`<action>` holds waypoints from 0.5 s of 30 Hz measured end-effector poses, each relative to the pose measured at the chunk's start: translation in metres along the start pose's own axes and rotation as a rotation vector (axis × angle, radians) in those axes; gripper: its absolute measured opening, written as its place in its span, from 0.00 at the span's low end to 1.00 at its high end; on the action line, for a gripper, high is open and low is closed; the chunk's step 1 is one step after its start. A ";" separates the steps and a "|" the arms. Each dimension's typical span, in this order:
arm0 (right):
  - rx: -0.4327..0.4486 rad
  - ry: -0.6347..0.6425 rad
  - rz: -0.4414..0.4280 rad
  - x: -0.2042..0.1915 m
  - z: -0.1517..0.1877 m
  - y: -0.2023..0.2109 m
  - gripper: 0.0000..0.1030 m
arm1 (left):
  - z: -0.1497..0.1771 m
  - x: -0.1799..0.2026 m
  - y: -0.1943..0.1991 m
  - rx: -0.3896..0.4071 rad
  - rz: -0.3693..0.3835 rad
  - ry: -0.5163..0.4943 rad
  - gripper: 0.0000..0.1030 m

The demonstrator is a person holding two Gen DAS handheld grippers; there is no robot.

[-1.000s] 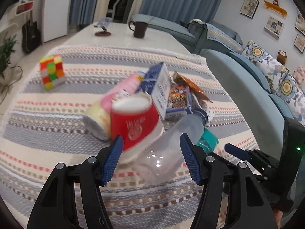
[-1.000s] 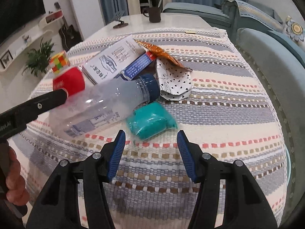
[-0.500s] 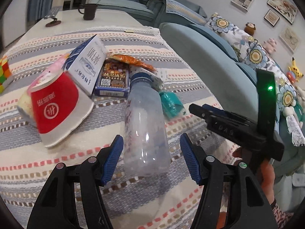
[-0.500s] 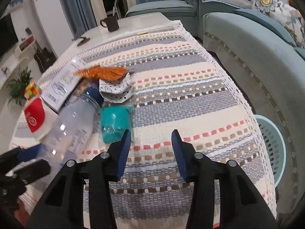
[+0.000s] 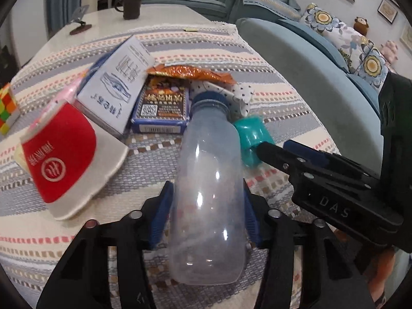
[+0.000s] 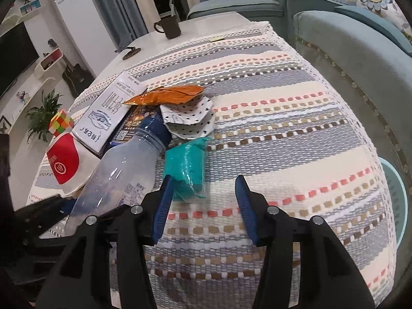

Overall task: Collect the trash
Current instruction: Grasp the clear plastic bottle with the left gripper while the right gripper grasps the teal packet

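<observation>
Left wrist view: on the striped tablecloth (image 5: 270, 108), the bottle (image 5: 208, 195) lies between the closing left gripper (image 5: 207, 213), pads touching; being slick and round, it may squirt out. The right gripper (image 6: 203, 200), opening and empty, could nudge the teal wrapper (image 6: 185, 170).

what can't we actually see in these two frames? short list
- Bottle base, left wrist view: behind the left gripper, whose jaws are closing around it.
- Basket, right wrist view: cut off by the table edge and frame; contents unseen.
- Pink packet, left wrist view: blurred, mostly behind the red cup.
- Right gripper opening; contact with the teal wrapper unclear.
</observation>
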State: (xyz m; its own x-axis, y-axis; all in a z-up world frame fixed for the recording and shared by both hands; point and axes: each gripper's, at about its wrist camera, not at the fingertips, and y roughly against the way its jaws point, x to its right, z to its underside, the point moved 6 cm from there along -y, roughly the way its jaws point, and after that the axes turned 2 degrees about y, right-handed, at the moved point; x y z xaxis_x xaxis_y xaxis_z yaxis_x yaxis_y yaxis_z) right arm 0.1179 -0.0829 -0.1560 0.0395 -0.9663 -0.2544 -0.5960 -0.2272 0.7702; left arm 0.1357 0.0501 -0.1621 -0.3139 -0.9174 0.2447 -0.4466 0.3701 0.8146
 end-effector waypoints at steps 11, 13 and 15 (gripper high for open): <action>-0.040 0.008 -0.038 -0.017 -0.003 -0.022 0.45 | 0.010 -0.011 0.024 0.076 -0.008 0.056 0.44; -0.036 0.009 -0.045 -0.017 -0.004 -0.022 0.34 | 0.010 -0.012 0.024 0.080 0.001 0.065 0.44; -0.031 0.002 -0.061 -0.016 -0.002 -0.019 0.27 | 0.011 -0.012 0.027 0.089 0.004 0.066 0.44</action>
State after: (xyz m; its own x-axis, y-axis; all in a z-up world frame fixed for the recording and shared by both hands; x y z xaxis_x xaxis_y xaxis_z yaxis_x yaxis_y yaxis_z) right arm 0.1307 -0.0631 -0.1653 0.0765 -0.9509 -0.2998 -0.5670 -0.2888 0.7714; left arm 0.1183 0.0723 -0.1490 -0.2610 -0.9224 0.2846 -0.5188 0.3826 0.7645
